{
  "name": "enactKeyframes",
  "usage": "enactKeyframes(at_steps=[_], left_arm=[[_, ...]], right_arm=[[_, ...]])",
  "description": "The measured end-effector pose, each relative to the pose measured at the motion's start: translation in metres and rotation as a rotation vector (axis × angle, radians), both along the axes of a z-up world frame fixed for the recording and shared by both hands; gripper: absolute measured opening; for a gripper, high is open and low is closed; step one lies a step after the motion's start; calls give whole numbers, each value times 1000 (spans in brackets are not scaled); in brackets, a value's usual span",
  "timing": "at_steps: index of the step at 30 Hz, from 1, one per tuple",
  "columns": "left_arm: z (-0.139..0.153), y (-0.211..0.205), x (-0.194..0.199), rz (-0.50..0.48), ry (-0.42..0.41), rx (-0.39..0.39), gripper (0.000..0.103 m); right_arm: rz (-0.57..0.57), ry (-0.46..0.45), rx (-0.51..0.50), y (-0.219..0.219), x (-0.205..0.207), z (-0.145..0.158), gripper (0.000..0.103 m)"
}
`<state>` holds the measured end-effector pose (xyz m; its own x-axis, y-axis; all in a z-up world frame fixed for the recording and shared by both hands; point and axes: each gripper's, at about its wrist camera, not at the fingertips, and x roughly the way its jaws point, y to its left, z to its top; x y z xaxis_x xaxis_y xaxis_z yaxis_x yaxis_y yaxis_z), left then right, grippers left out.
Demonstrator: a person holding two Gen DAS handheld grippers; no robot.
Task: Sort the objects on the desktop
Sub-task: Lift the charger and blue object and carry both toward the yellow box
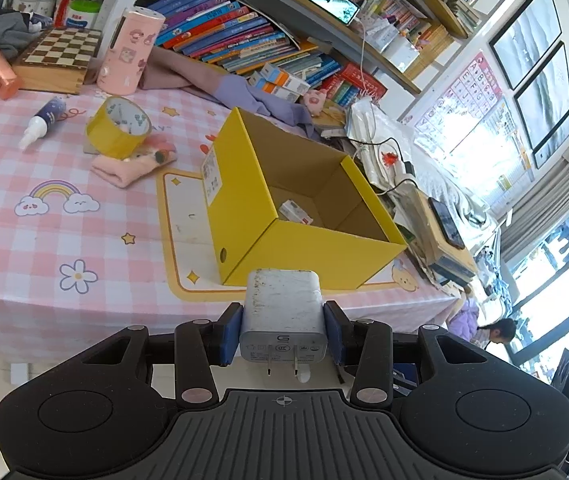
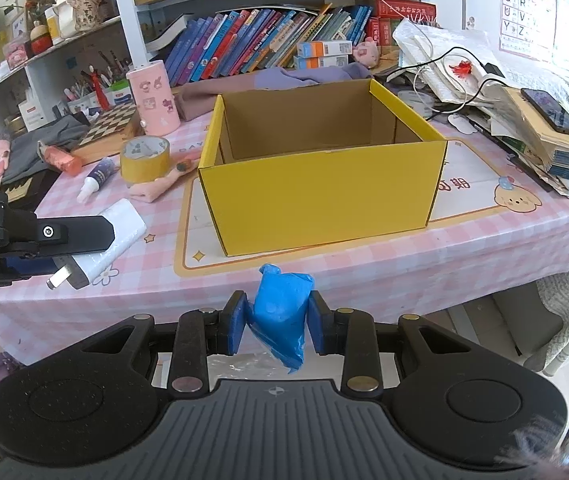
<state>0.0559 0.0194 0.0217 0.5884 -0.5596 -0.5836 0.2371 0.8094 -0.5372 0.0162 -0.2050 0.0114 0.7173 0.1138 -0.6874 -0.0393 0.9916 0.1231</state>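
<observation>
My left tool [image 1: 283, 330] is clamped on a white charger [image 1: 283, 306], prongs toward the camera, off the counter's near edge. My right tool [image 2: 275, 322] is clamped on a crumpled blue bag [image 2: 282, 312], also short of that edge. Ahead on the counter [image 2: 364, 276] stands the open yellow box [image 2: 324, 196]; a small white packet [image 1: 294, 212] lies inside it

White charger [image 1: 283, 312] and blue bag [image 2: 282, 312] held before open yellow box [image 2: 324, 196].
</observation>
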Motion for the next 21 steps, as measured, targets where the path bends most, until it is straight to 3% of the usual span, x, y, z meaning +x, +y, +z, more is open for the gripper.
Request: enactKeyframes(at_steps=[21], left_arm=[[1, -13, 6, -10, 2, -4, 42]], right_arm=[[-5, 8, 0, -7, 1, -3, 29]])
